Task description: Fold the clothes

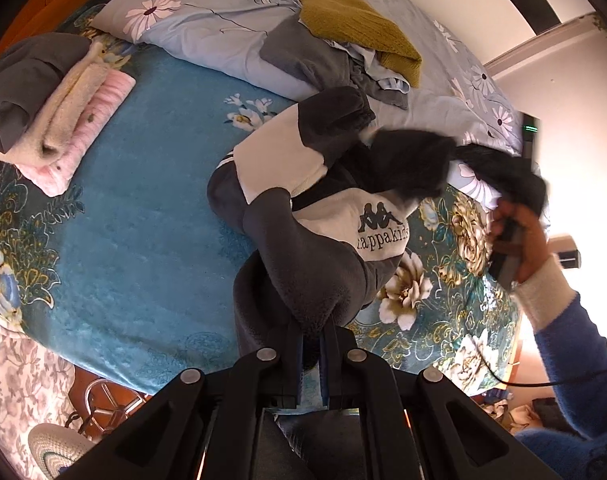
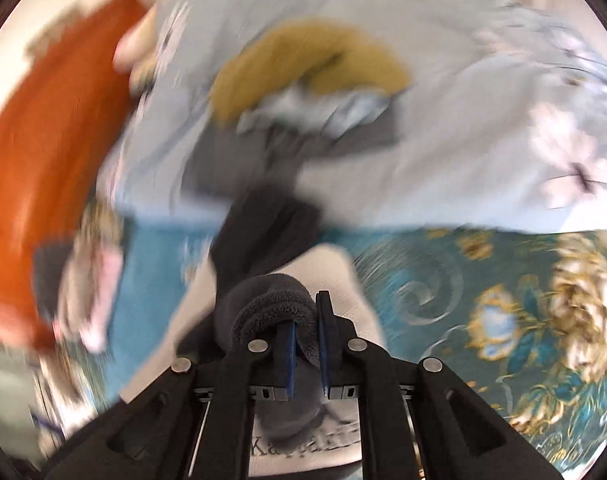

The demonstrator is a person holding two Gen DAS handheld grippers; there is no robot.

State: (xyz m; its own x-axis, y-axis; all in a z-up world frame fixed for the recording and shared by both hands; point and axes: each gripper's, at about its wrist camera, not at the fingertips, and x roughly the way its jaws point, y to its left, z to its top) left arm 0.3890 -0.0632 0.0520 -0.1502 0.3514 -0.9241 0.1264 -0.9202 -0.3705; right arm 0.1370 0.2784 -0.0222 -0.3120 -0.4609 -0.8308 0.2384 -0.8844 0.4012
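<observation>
A: Where is the garment?

B: The grey and cream fleece top, with a printed logo on its cream panel, lies crumpled on the bed's teal flowered cover, near the middle of the left wrist view.

A: And the left tool?

B: The left tool has its fingers nearly together, pinching a thick fold of the top's dark grey fleece at the near edge.

A: The right one?

B: The right tool has its blue pads close together with a rolled dark grey edge of the same top between them. That view is badly smeared, but the cloth seems gripped rather than loose. In the left view a hand in a blue sleeve with a white cuff holds that tool at the far right, dark fabric blurred beside it.

A: What lies around it?

B: A pile of folded clothes, grey, cream and pink, sits on the cover at the left, well apart. Behind the top a pale blue flowered quilt carries a mustard knit and other loose grey and light blue garments.
</observation>
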